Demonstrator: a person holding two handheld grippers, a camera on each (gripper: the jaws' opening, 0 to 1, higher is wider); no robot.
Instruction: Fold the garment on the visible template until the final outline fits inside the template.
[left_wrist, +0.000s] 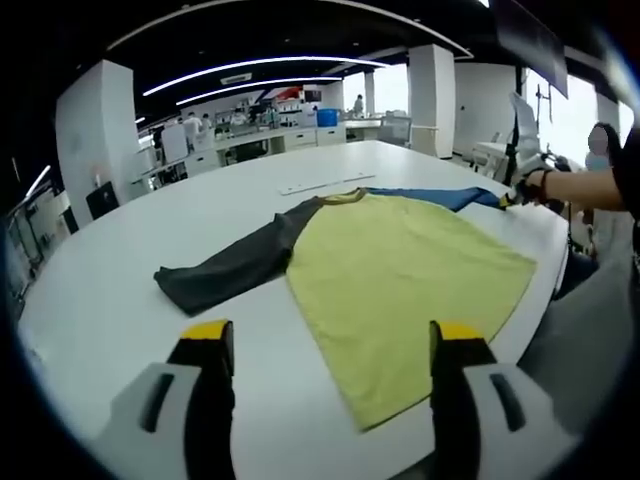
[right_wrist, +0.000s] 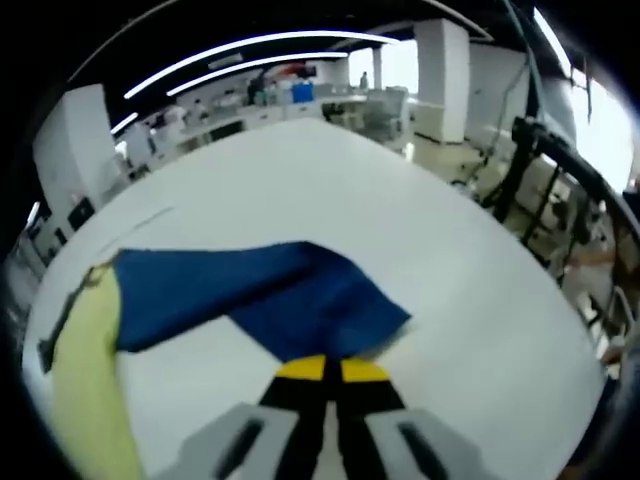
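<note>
Left gripper view: the left gripper hangs with jaws wide apart over the shirt, spread flat on the white table, grey sleeve outstretched. Right gripper view: the right gripper, jaws together, pinches the blue sleeve, folded over itself.

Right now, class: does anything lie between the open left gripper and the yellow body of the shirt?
Nothing visible does. Bare white table separates the left gripper from the shirt, whose yellow hem lies between its jaws' tips.
</note>
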